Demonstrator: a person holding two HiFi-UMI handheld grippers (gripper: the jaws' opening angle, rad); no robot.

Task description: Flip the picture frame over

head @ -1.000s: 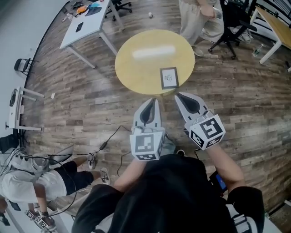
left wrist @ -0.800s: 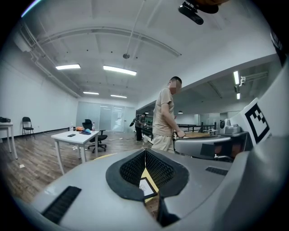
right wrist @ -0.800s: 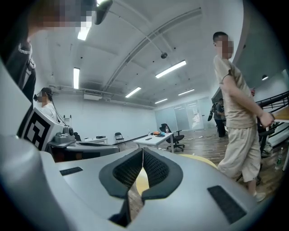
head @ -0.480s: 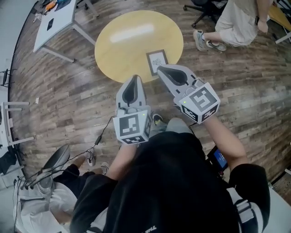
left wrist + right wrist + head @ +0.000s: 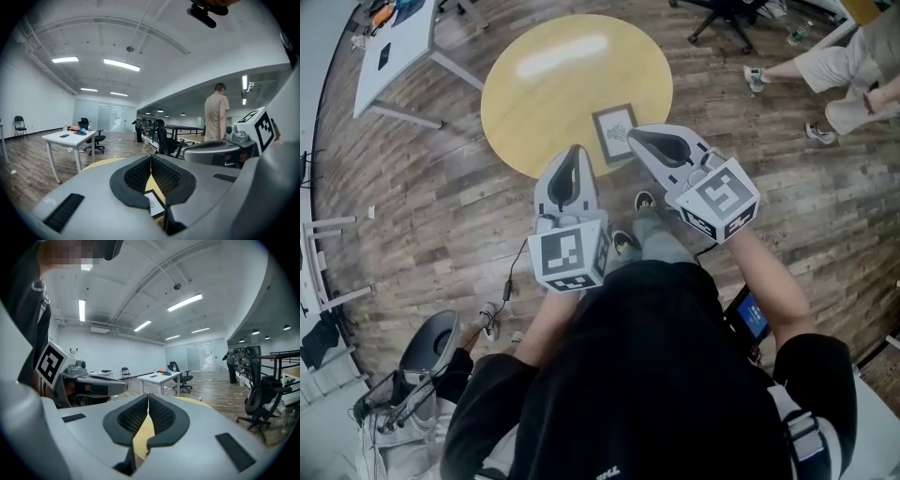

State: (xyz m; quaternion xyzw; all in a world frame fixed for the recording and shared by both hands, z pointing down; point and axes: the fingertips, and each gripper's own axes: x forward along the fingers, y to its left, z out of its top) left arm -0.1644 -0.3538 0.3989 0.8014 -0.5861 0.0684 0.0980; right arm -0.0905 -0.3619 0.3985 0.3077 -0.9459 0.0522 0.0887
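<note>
Picture frame (image 5: 616, 133) flat on round table (image 5: 539, 103); office chair (image 5: 724, 15) beyond.

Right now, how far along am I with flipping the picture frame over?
Done: nothing yet. The picture frame lies picture side up near the near edge of the round table. In hand: nothing. The left gripper and right gripper are both shut and empty, held out toward the frame. Left: open the jaws, grip the frame, turn it over and set it face down.
</note>
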